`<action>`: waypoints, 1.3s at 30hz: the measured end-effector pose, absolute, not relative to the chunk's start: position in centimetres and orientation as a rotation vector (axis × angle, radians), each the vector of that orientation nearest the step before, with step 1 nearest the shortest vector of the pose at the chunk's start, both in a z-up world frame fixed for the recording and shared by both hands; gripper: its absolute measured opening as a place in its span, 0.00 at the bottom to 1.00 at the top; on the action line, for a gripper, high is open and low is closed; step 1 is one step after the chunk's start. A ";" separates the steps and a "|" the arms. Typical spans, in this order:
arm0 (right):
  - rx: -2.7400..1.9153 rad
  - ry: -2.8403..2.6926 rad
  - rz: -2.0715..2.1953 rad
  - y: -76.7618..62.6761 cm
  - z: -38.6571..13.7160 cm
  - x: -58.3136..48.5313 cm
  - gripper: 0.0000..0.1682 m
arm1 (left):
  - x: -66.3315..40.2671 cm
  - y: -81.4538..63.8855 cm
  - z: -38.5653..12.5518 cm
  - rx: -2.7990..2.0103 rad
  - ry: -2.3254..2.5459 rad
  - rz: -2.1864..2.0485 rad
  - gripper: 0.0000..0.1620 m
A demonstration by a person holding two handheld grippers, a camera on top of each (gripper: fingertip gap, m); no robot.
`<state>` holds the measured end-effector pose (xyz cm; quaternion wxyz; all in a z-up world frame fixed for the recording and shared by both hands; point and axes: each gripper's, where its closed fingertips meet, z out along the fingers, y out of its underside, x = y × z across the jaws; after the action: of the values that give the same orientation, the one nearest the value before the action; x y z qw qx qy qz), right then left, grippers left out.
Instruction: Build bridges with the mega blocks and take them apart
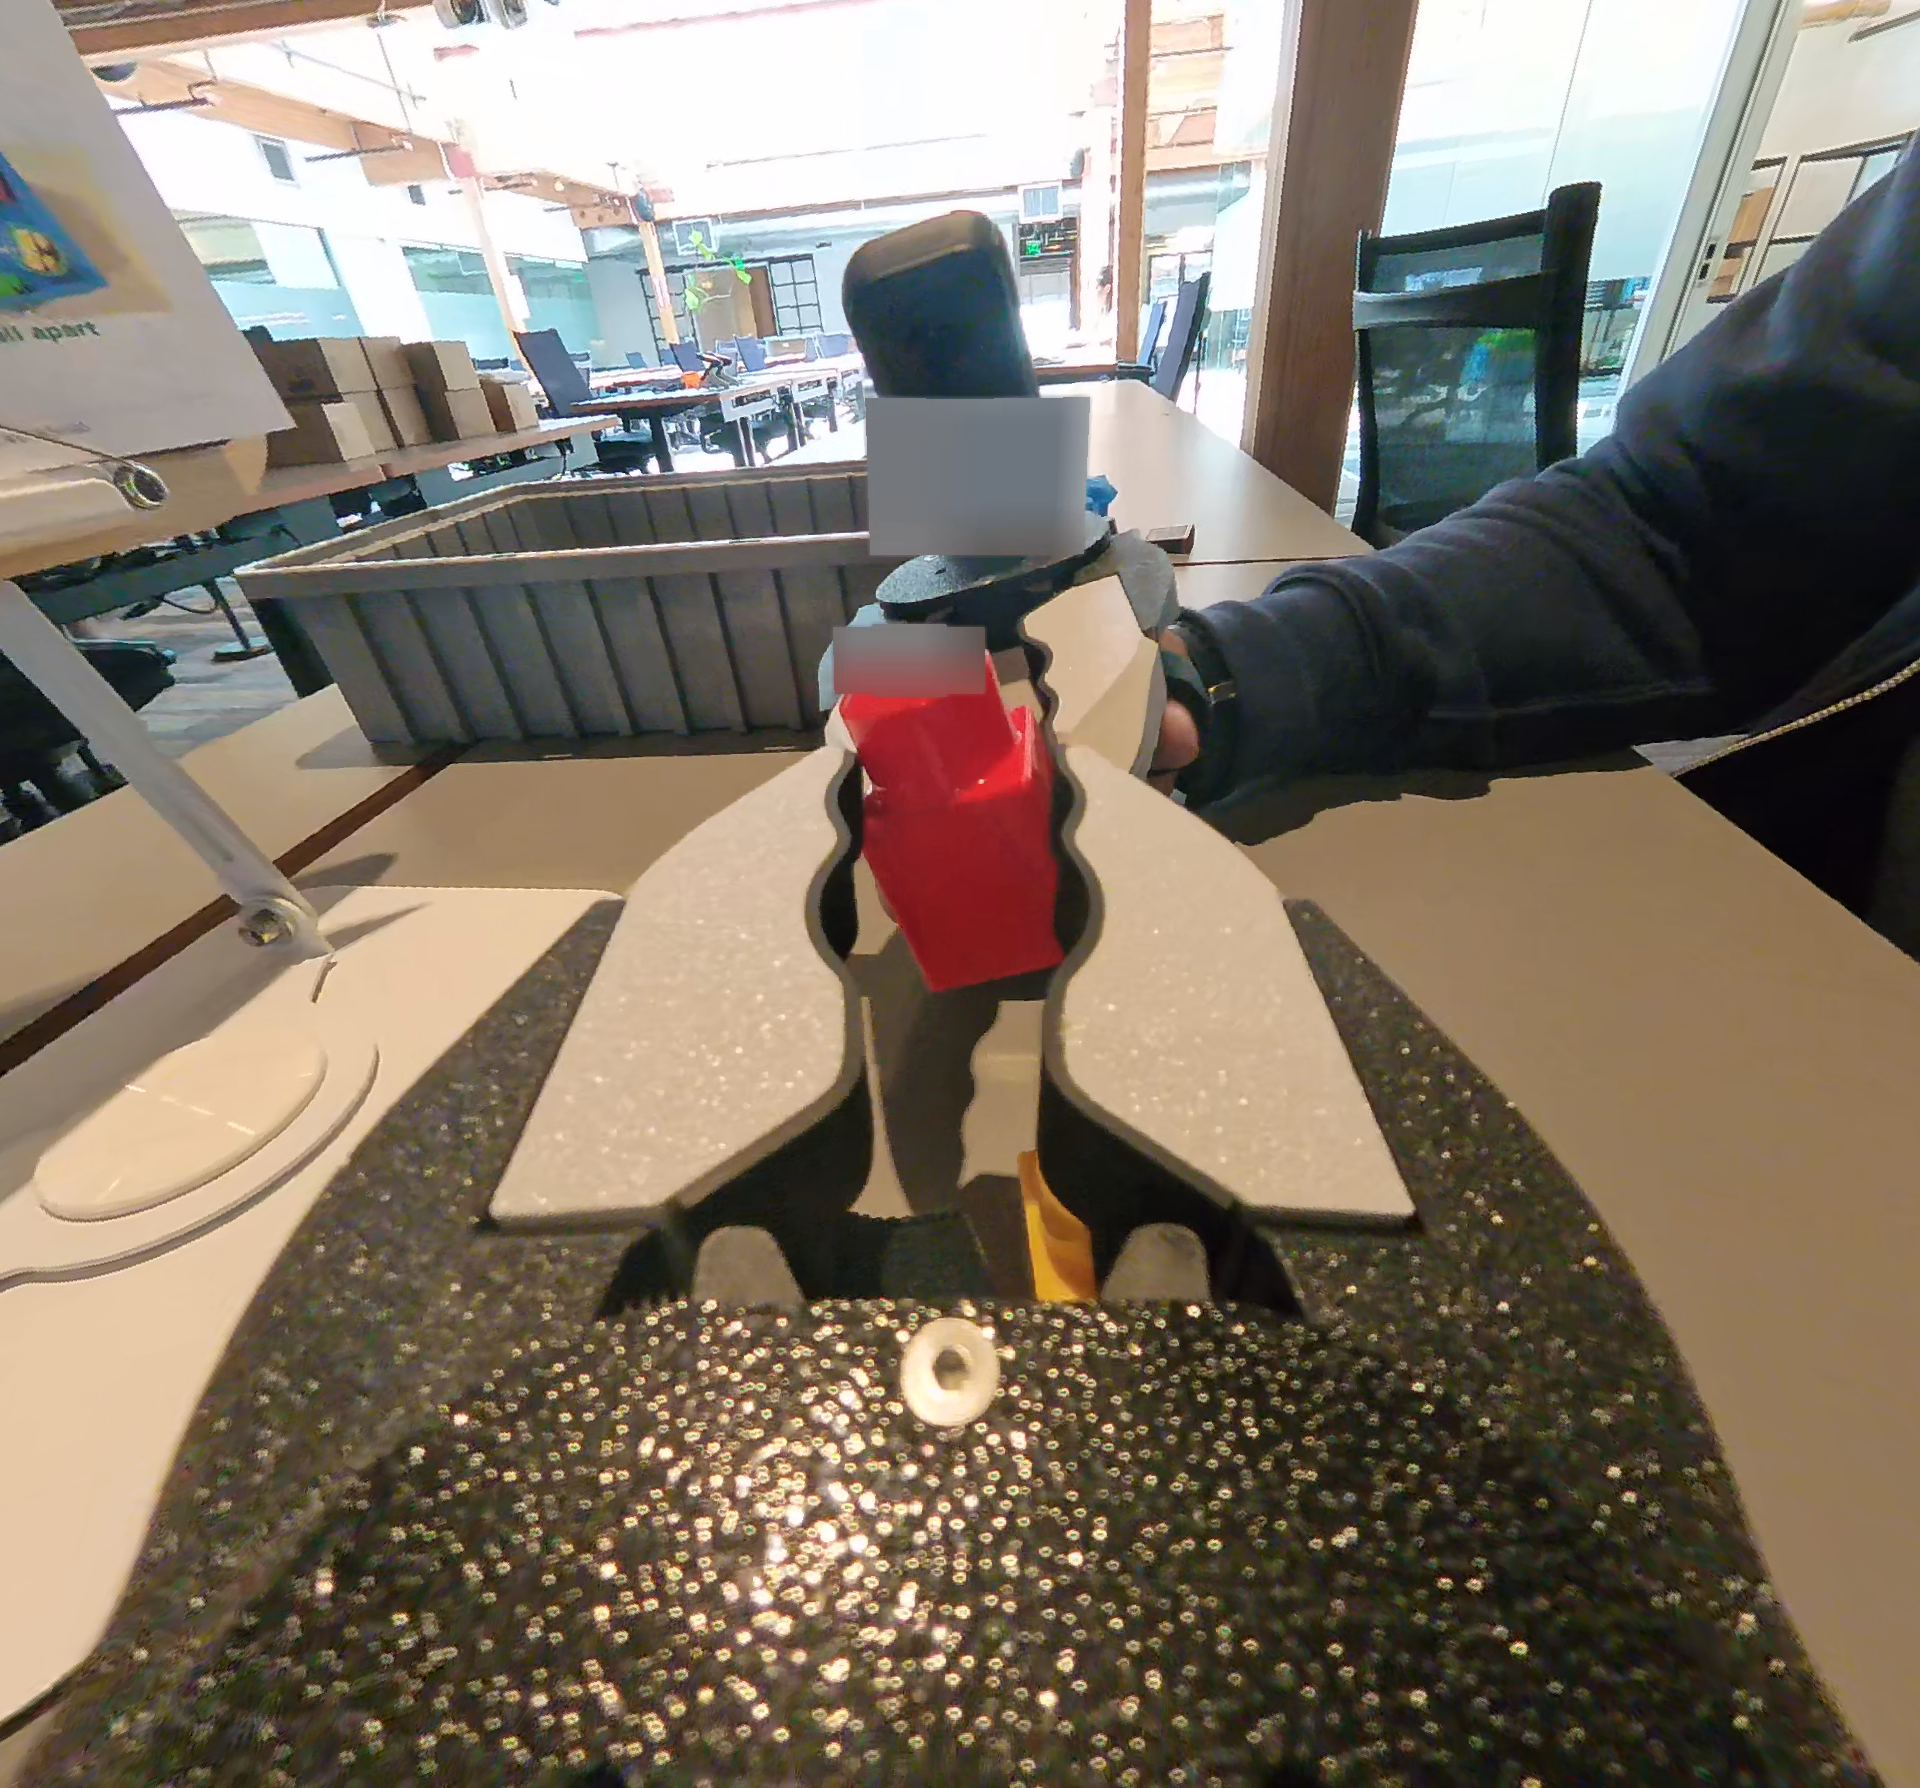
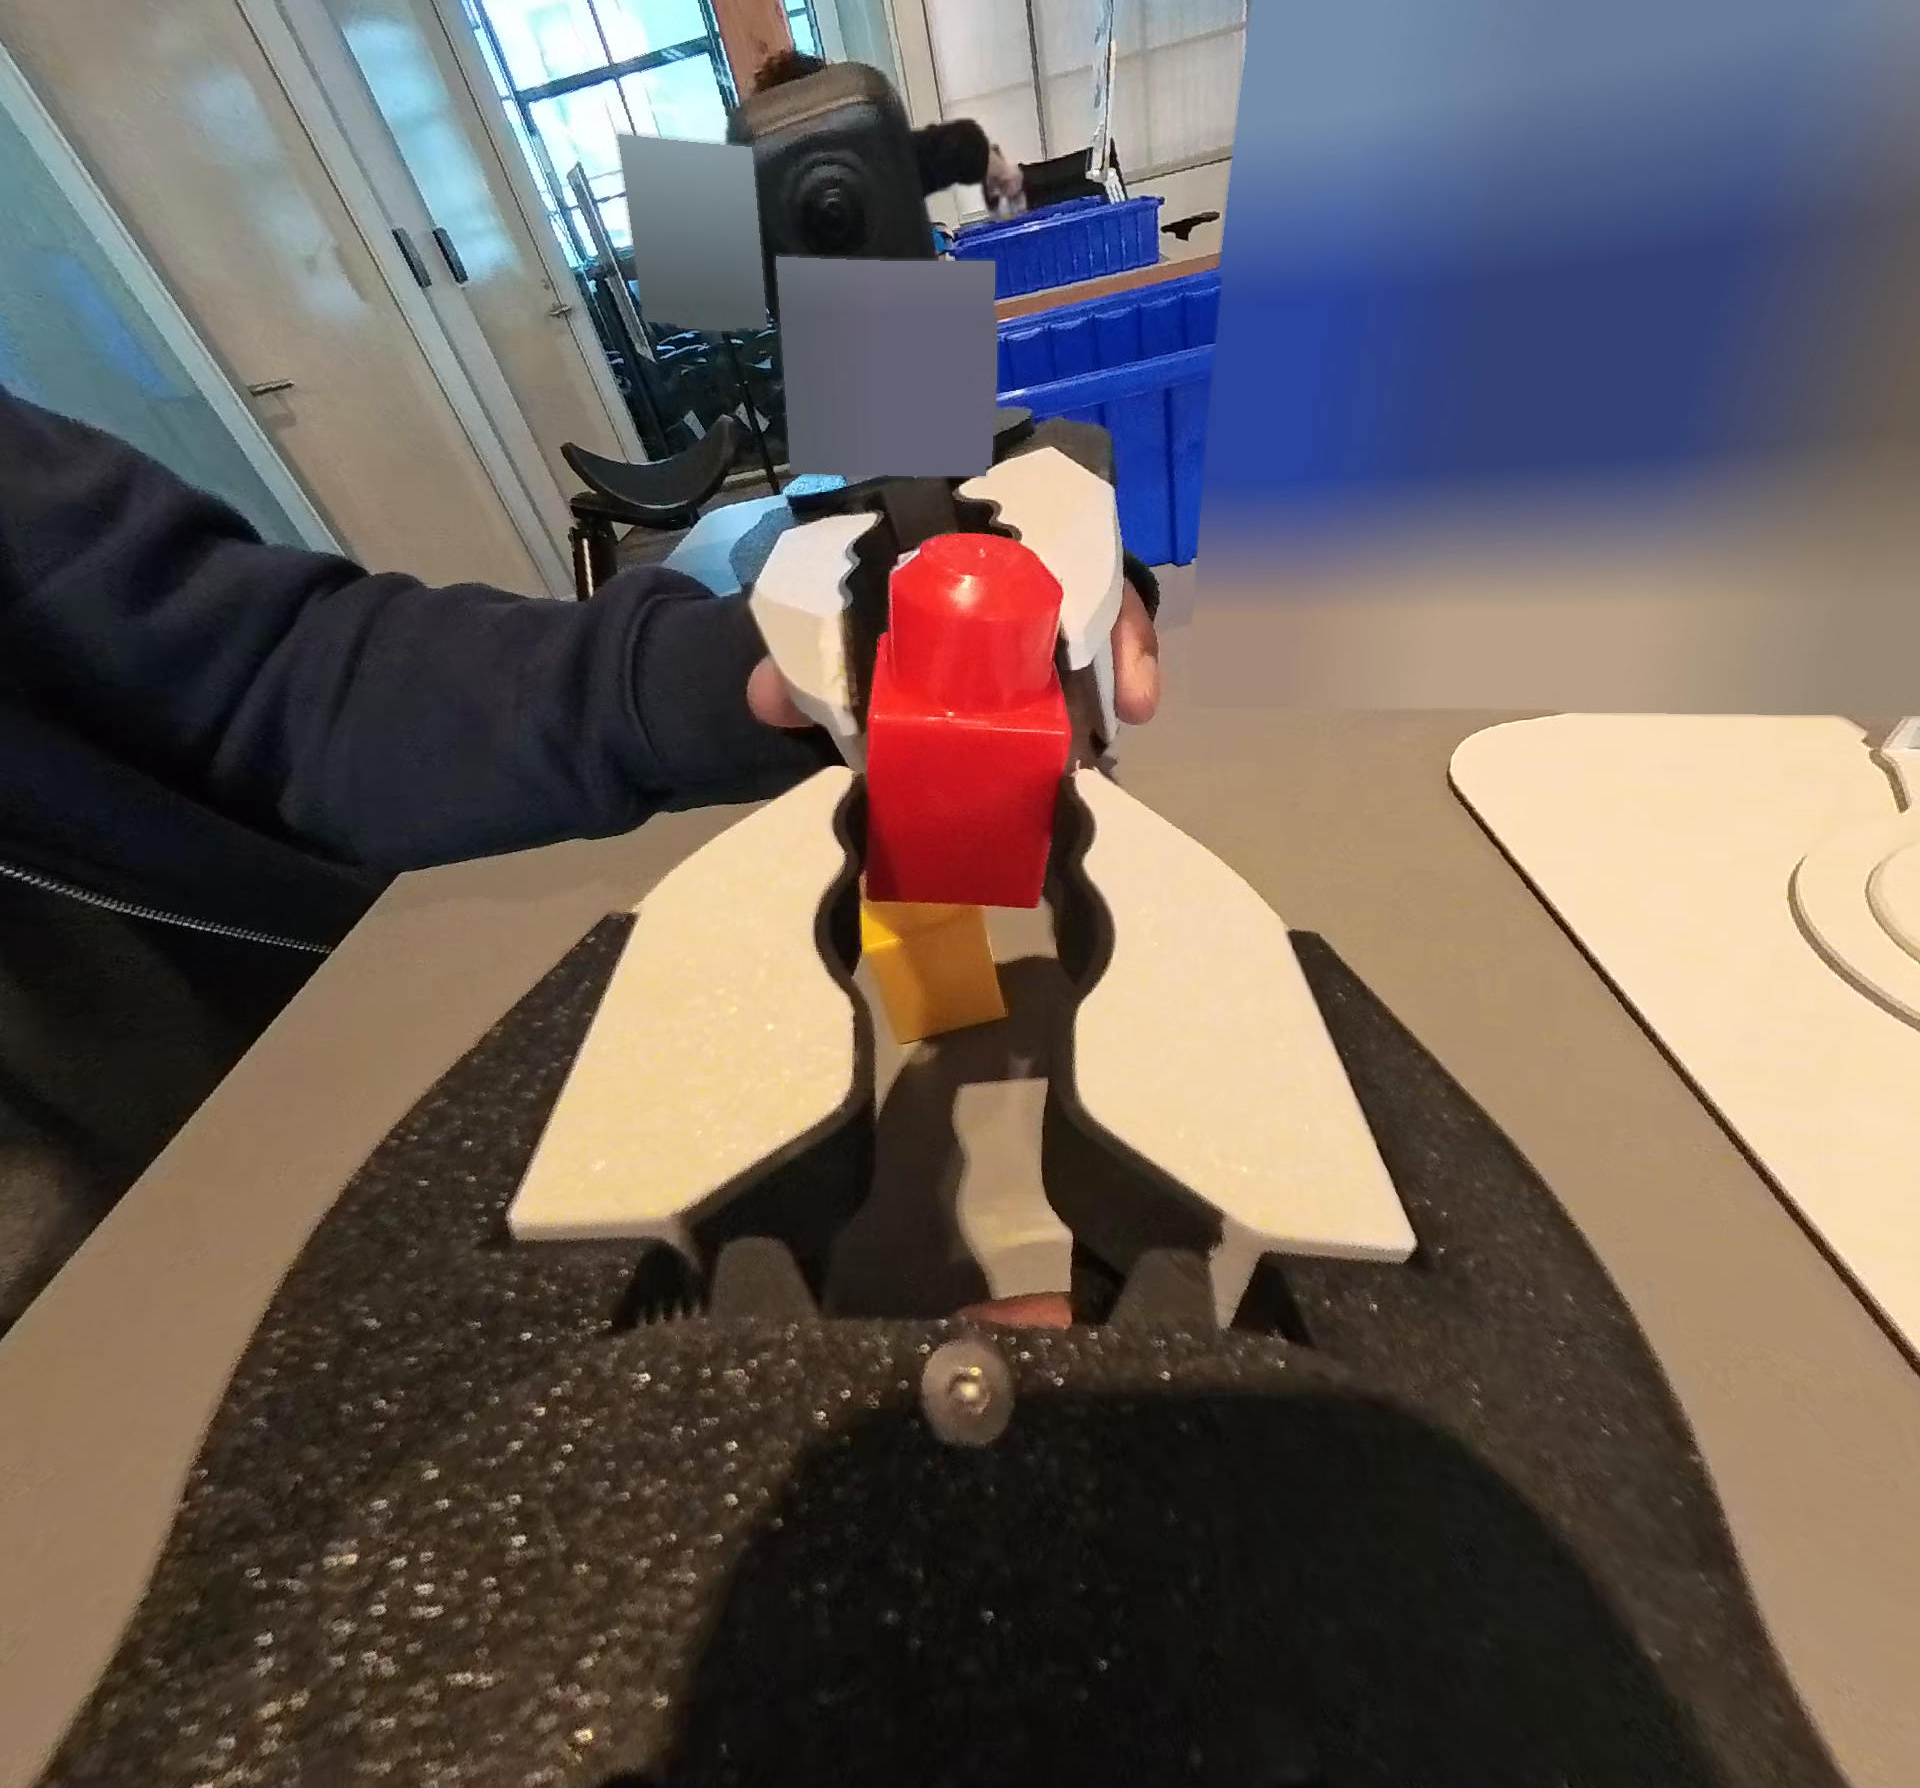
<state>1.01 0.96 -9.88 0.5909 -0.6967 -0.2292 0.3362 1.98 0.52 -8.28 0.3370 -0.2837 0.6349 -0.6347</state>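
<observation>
A red block (image 1: 961,865) is held above the grey table (image 1: 1507,1011), pinched from opposite sides by both grippers. My left gripper (image 1: 951,788) is shut on it. In the right wrist view, my right gripper (image 2: 961,793) is shut on the red block's (image 2: 961,803) body. The block's stud points up, between the fingers (image 2: 800,616) of the left gripper facing me. A yellow block (image 2: 930,975) sits directly under the red one. A sliver of it shows low between my left fingers (image 1: 1055,1229). The right gripper's fingers (image 1: 1117,689) show beyond the red block.
A grey ribbed bin (image 1: 540,595) stands behind the work spot. A white stand with a round base (image 1: 177,1125) rests on a white mat (image 2: 1662,855) to one side. Blue bins (image 2: 1101,356) and a black chair (image 1: 1475,367) are farther off. Dark sleeves (image 1: 1558,616) reach in. My two grippers' fingertips are within a few centimetres of each other.
</observation>
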 end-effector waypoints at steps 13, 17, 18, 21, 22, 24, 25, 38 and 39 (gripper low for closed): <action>-1.609 -0.529 0.744 1.2 -9.7 1.3 0.20 | 1.9 1.6 -7.6 -0.802 1.586 -1.737 0.23; -1.612 -0.557 0.717 1.1 -9.9 1.2 0.20 | 1.6 2.0 -7.1 -0.814 1.550 -1.794 0.24; -1.615 -0.572 0.708 1.0 -10.0 1.1 0.20 | 1.5 2.1 -7.0 -0.813 1.544 -1.803 0.24; -1.642 -0.654 0.652 0.5 -10.7 1.0 0.20 | 1.3 2.7 -6.9 -0.817 1.525 -1.802 0.24; -1.656 -0.686 0.624 0.4 -11.0 1.0 0.20 | 1.3 3.0 -6.8 -0.823 1.517 -1.799 0.24; -1.699 -0.742 0.583 0.1 -11.8 1.2 0.20 | 1.2 3.5 -6.6 -0.827 1.496 -1.794 0.24; -1.724 -0.762 0.574 -0.1 -12.2 1.2 0.20 | 1.2 3.7 -6.5 -0.828 1.485 -1.793 0.23; -2.006 -0.867 0.523 -0.7 -16.2 1.1 0.21 | 0.9 4.7 -5.7 -0.823 1.411 -1.786 0.20; -2.012 -0.872 0.521 -0.7 -16.3 1.1 0.21 | 0.9 4.8 -5.7 -0.823 1.408 -1.787 0.19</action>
<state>1.12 -0.72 -16.30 0.4295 -0.8062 -0.3493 0.2087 0.93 4.76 -5.71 0.3535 -0.3181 0.5444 -0.6910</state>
